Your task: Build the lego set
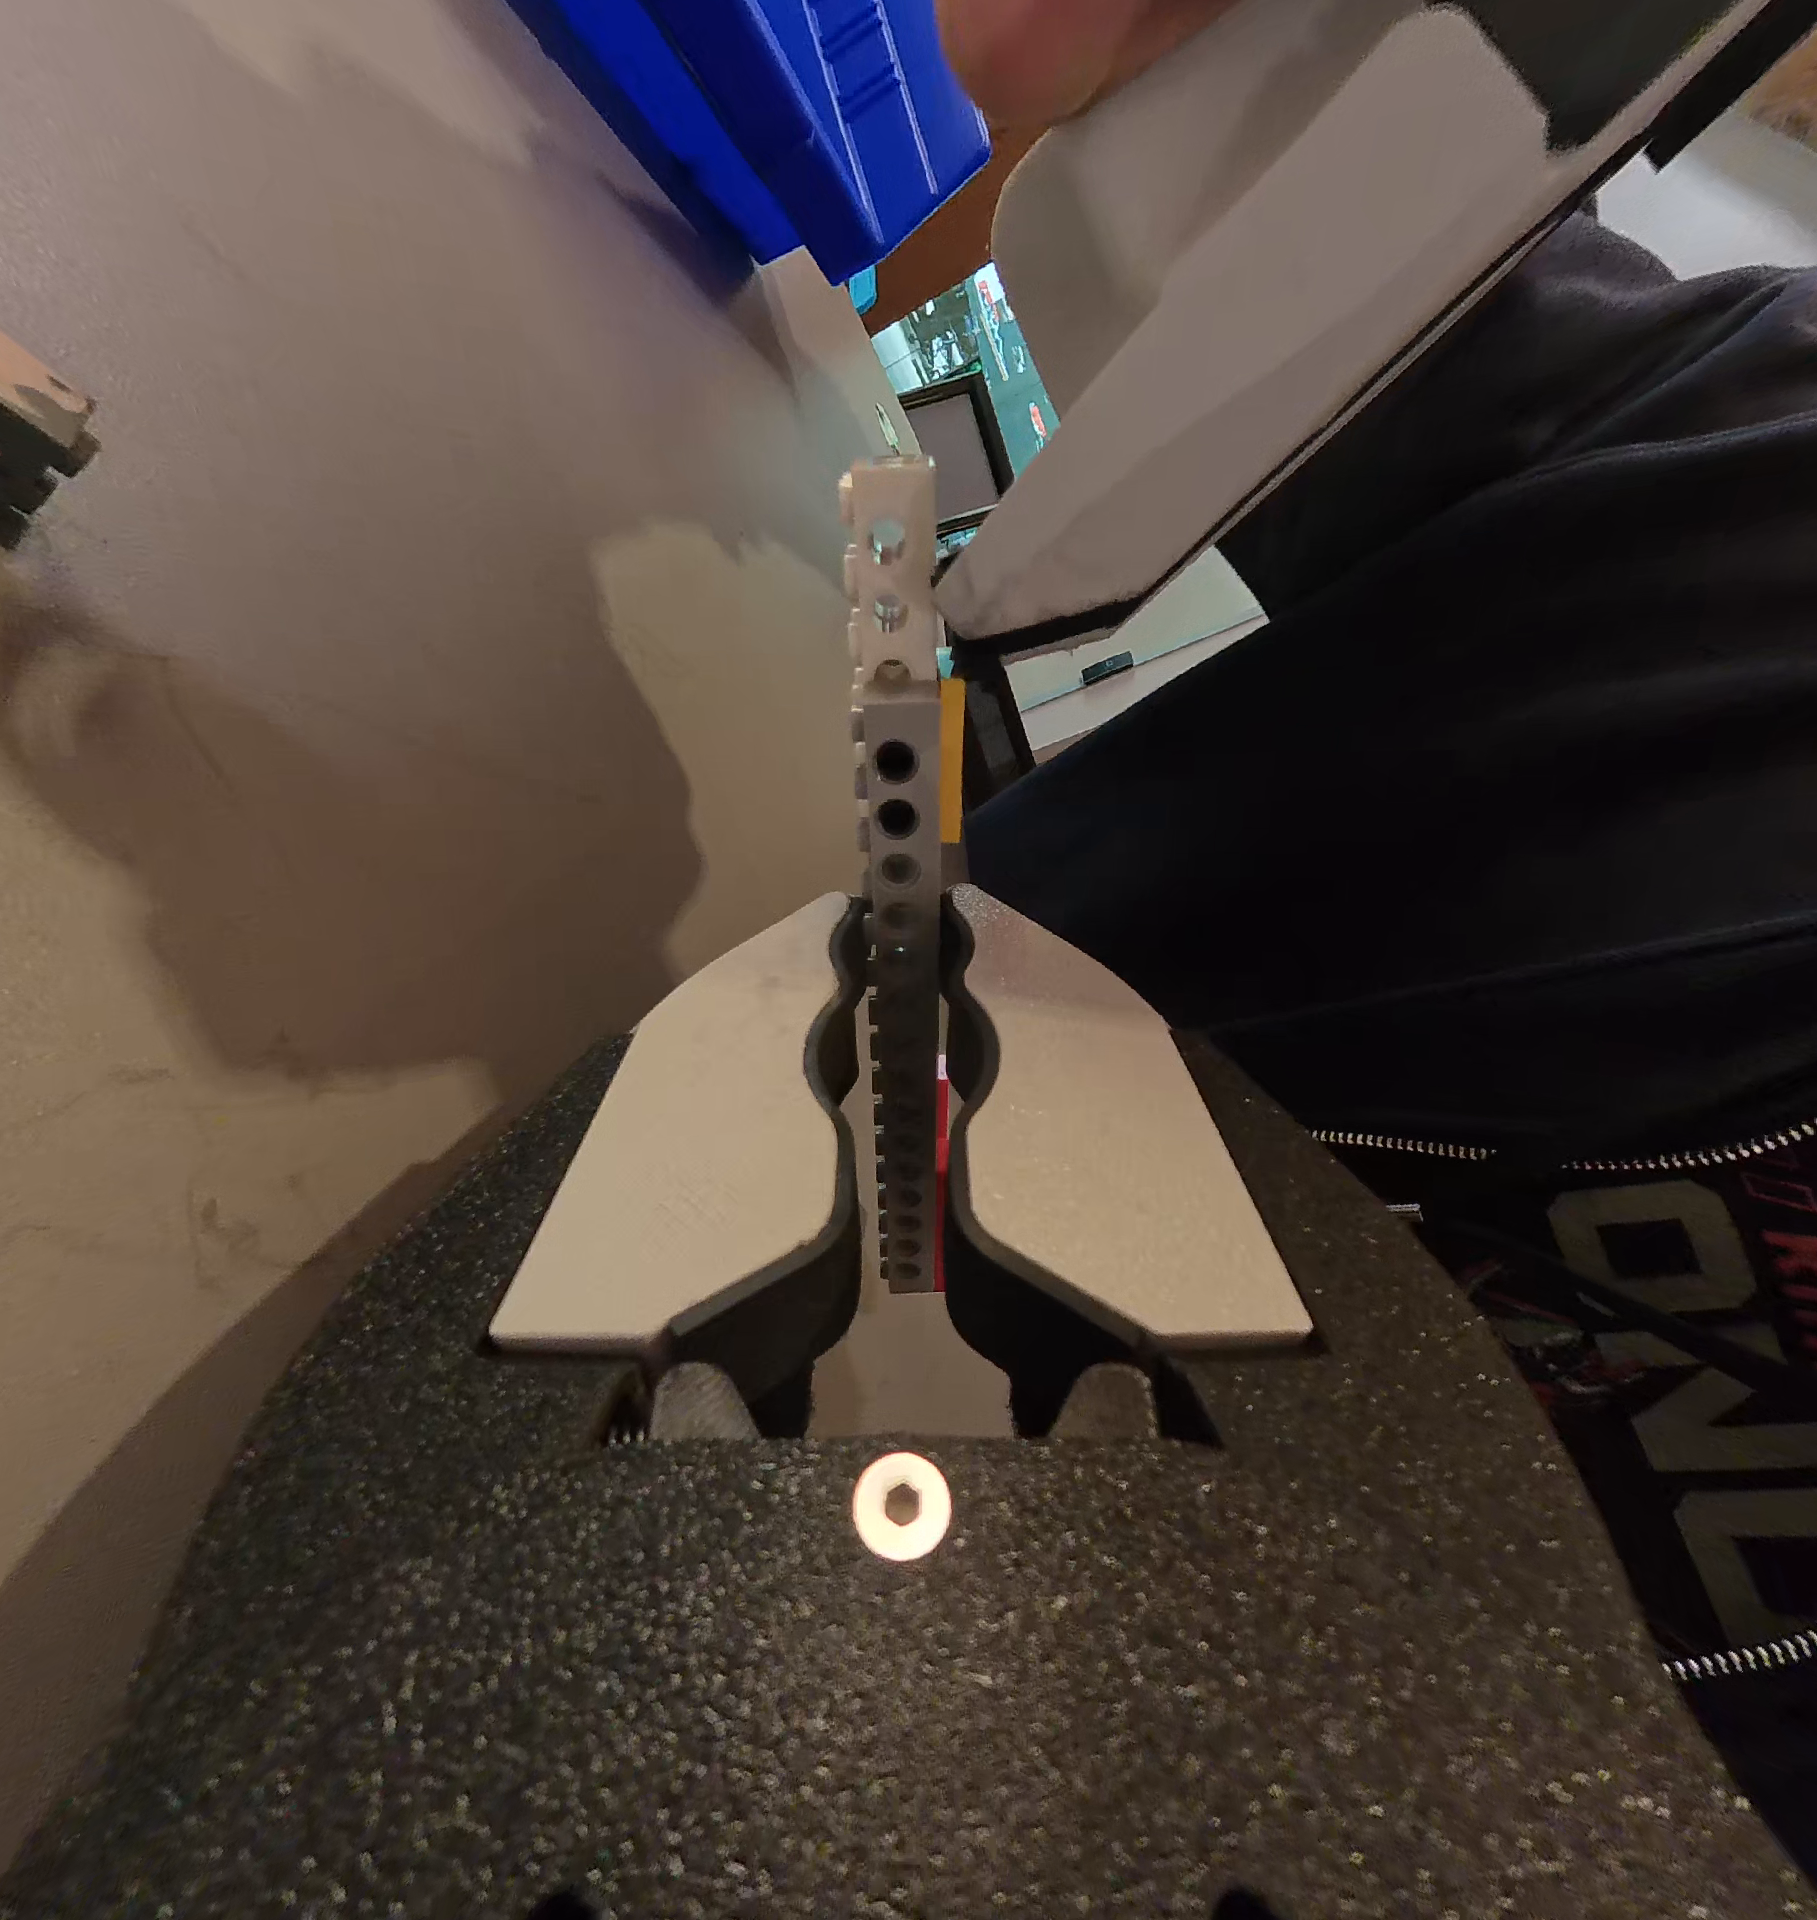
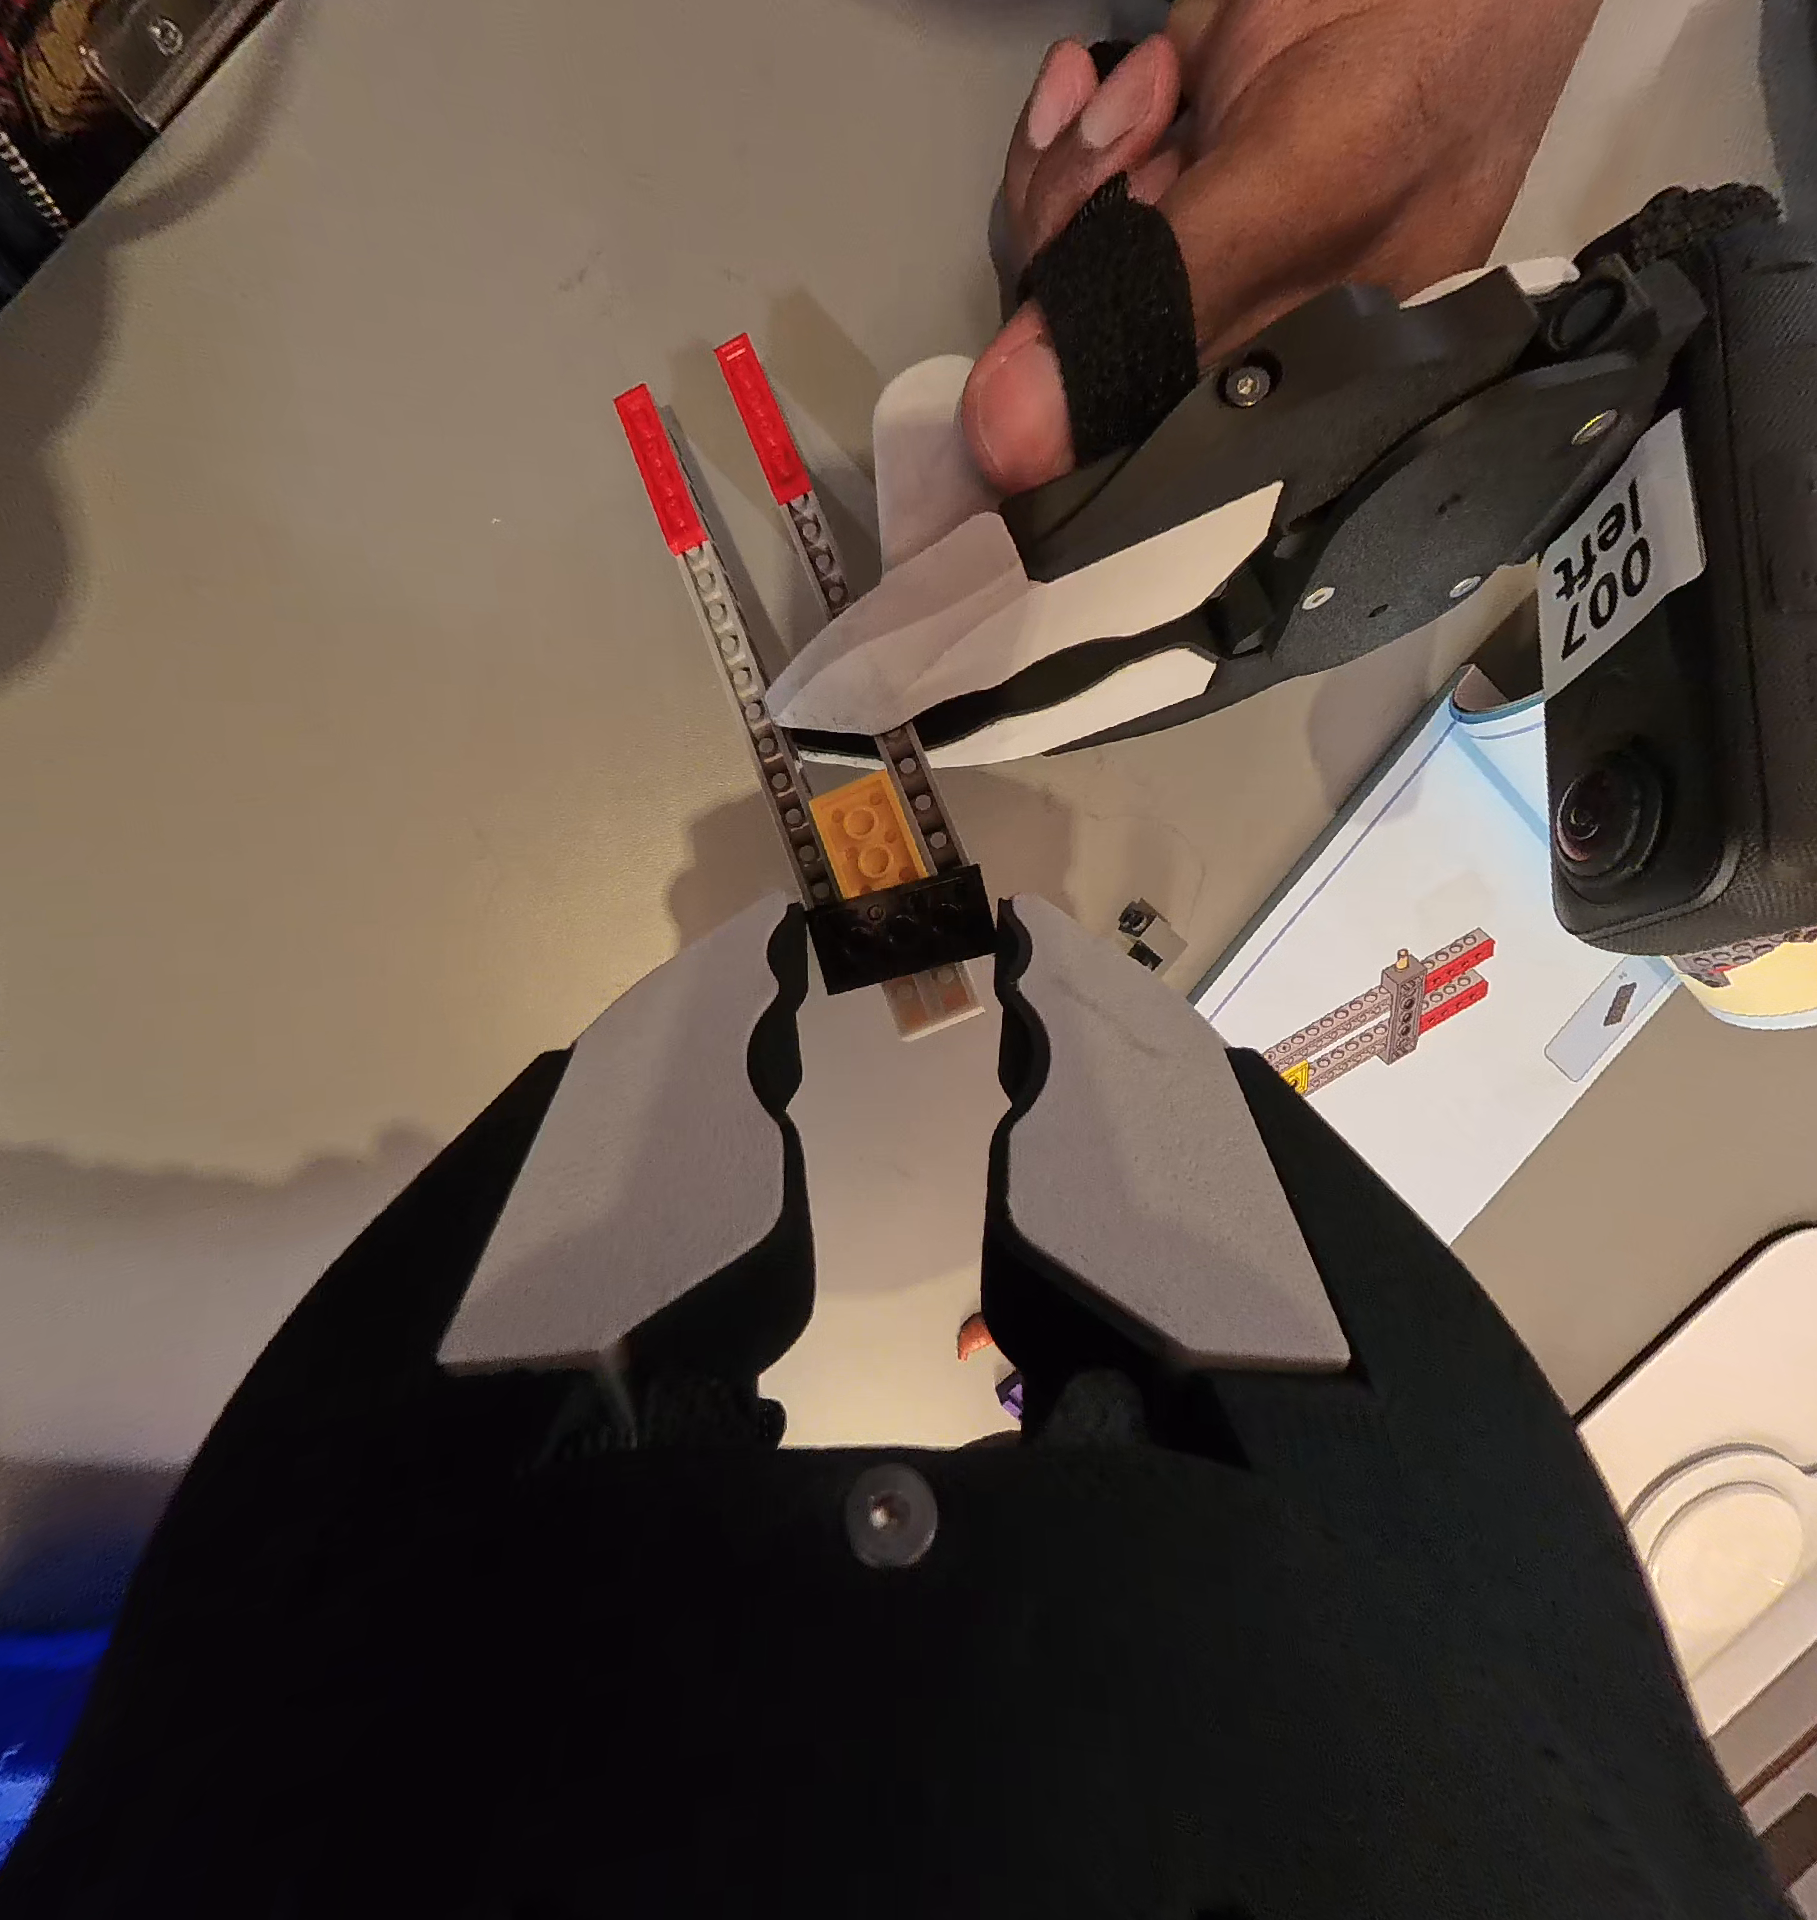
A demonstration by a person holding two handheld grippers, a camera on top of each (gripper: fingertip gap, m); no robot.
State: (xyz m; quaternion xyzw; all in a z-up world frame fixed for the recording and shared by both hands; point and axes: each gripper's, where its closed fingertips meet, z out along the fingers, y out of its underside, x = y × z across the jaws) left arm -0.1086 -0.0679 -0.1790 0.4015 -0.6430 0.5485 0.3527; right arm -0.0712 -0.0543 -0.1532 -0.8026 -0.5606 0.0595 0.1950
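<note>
A brick assembly has two long grey holed beams (image 2: pixel 738 665) with red ends (image 2: pixel 660 468), a yellow plate (image 2: pixel 868 842) between them and a black plate (image 2: pixel 904 940) across the near end. My right gripper (image 2: pixel 902 914) is shut on the black plate, one fingertip at each end of it. My left gripper (image 2: pixel 795 732) comes in from the right and clamps the beams at mid-length. In the left wrist view my left gripper (image 1: pixel 904 914) is shut on the assembly's grey beam (image 1: pixel 893 790), which sticks out ahead. The yellow plate (image 1: pixel 952 758) is on its right side, and the right gripper (image 1: pixel 951 613) is at its far end.
The assembly is held above a beige table (image 2: pixel 260 623). An instruction sheet (image 2: pixel 1403 987) and a white tray (image 2: pixel 1735 1455) lie at the right, with a small loose grey piece (image 2: pixel 1143 930) near the sheet. A blue bin (image 1: pixel 779 125) stands behind. A person's hand (image 2: pixel 1247 156) grips the left tool. The grippers' ends are close to 5 centimeters from one another. The small loose grey piece (image 2: pixel 1143 930) lies around 10 centimeters away from my right fingertips.
</note>
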